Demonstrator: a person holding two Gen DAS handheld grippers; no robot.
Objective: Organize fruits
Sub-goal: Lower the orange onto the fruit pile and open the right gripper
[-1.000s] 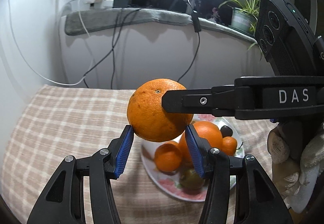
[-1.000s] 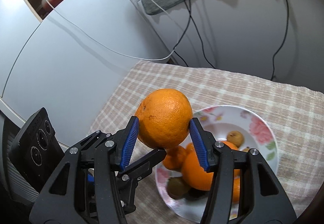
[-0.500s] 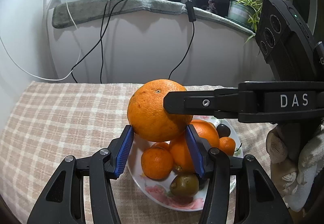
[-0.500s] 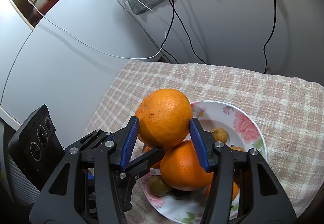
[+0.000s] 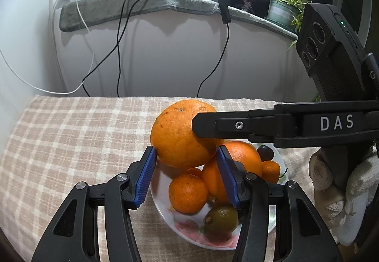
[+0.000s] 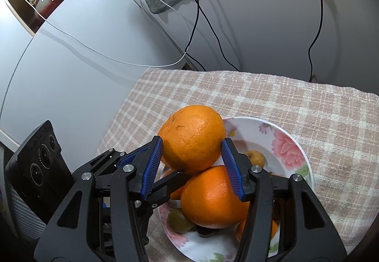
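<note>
Above the plate (image 6: 300,160), both grippers' blue pads (image 6: 154,164) clamp one big orange (image 6: 193,138).

I see a bright orange (image 6: 193,137) between blue ribbed pads (image 6: 154,168) on black grippers. The plate (image 6: 287,150) is white with pink roses and green leaves. The cloth (image 5: 71,134) is beige with cream checks. One small fruit (image 5: 221,219) is olive green, another (image 5: 265,153) nearly black.
</note>
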